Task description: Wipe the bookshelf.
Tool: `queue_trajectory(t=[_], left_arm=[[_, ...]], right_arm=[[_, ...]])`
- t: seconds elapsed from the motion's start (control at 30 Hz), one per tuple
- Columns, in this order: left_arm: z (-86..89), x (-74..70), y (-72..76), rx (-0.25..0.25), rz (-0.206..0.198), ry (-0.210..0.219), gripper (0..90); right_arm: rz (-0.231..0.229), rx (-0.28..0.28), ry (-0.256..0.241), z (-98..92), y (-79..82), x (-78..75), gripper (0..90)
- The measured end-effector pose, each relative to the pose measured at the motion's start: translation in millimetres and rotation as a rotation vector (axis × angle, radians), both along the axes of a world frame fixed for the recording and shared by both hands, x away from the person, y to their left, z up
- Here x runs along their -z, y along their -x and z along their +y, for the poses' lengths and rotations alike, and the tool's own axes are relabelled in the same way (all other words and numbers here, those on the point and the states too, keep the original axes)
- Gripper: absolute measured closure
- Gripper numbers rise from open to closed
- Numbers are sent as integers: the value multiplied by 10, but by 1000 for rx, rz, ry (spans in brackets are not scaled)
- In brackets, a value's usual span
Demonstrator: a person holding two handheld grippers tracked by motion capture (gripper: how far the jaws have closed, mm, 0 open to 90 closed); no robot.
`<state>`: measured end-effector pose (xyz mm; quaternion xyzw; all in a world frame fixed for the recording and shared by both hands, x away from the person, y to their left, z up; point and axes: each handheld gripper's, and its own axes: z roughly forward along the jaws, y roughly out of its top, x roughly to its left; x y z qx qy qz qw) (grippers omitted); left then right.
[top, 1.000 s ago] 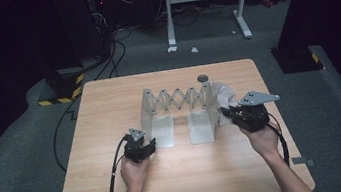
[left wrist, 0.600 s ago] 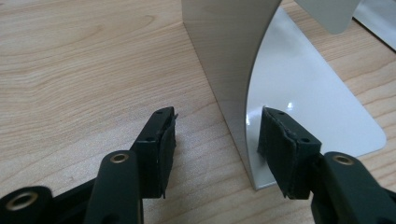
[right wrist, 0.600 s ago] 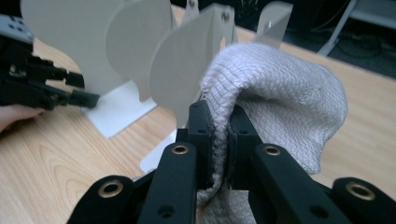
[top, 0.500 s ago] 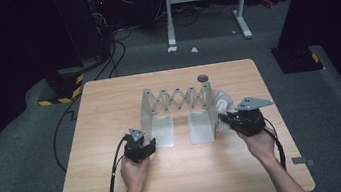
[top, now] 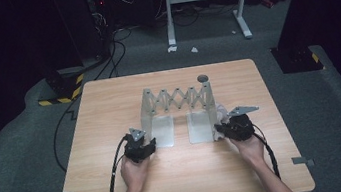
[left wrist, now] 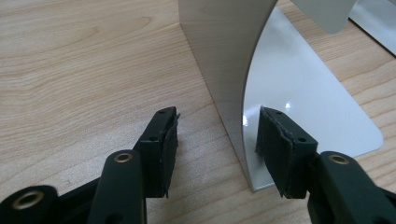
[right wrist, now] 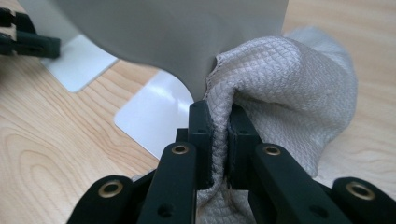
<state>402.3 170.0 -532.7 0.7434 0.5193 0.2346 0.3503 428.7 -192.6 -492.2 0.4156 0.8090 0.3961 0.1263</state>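
While the left gripper [left wrist: 215, 140] sits with its fingers [left wrist: 163, 140] spread wide, they straddle the near edge of the rack's left upright plate [left wrist: 224, 70], one on each side; whether either touches the metal cannot be told. Right gripper [right wrist: 219, 135]: fingers [right wrist: 201, 135] pinched together on a fold of grey cloth [right wrist: 289, 93].

Rack [top: 176, 100]: grey metal, two upright end plates joined by a scissor lattice, each with a flat foot resting on the surface [top: 110, 109]. It stands at mid-surface, left end by the left gripper [top: 138, 145], right end by the right gripper [top: 235, 127].

Room: bare wood left of the rack and along the near edge around both hands; the far strip holds one small dark round object [top: 202, 78].

Cloth: pale grey, quilted diamond texture, bunched and rumpled, lying against the right upright plate [right wrist: 177, 37] at its near right corner, in the high view [top: 222, 114] just right of the rack.
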Motion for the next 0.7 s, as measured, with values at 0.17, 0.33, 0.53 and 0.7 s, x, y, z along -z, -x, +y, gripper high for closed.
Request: queue_trajectory(t=[0.17,0.33,0.53,0.7], left_arm=[[0,0,0,0,1,-1,481],[1,0,0,1,1,0,481],[1,0,0,0,0,-1,481],[1,-1,0,0,1,-1,481]], right_arm=[[8,7,-5,16,-66,11,835],[-90,-6,-43,-18,-36,-388,835],[-177,-19,-55,-31,-16,-762,834],[-230,-18,-78,-44,-65,-1018,834]])
